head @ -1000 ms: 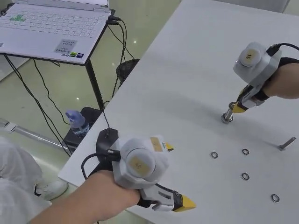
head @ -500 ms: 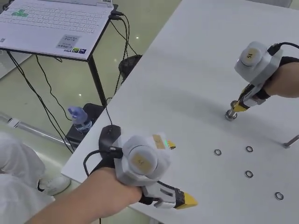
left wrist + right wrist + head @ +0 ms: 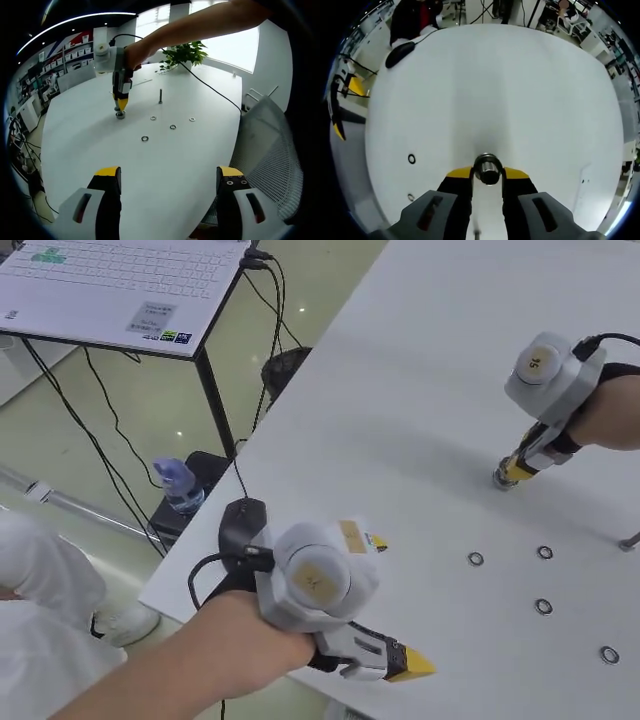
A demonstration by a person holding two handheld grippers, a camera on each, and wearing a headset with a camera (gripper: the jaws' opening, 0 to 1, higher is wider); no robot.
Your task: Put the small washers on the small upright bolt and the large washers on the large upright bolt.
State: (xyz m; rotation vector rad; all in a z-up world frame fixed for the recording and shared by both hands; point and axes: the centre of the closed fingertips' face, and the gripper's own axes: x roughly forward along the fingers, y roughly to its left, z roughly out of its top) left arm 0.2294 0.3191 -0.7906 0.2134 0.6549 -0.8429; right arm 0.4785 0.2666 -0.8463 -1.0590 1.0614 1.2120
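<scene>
Left gripper (image 3: pixel 169 172) hung wide open, empty, at the table's (image 3: pixel 400 390) near edge; right gripper (image 3: pixel 487 173) clamped the large bolt (image 3: pixel 487 169), four washers (image 3: pixel 543 606) loose nearby.

Beside your bench (image 3: pixel 420 360) a laptop (image 3: pixel 110 285) sits open, a bottle (image 3: pixel 178 485) below it, a mouse (image 3: pixel 243 525) on the bench's edge.

Nothing legible: laptop stickers (image 3: pixel 160 316), round label (image 3: pixel 540 362) on right gripper (image 3: pixel 510 475) too blurred.
</scene>
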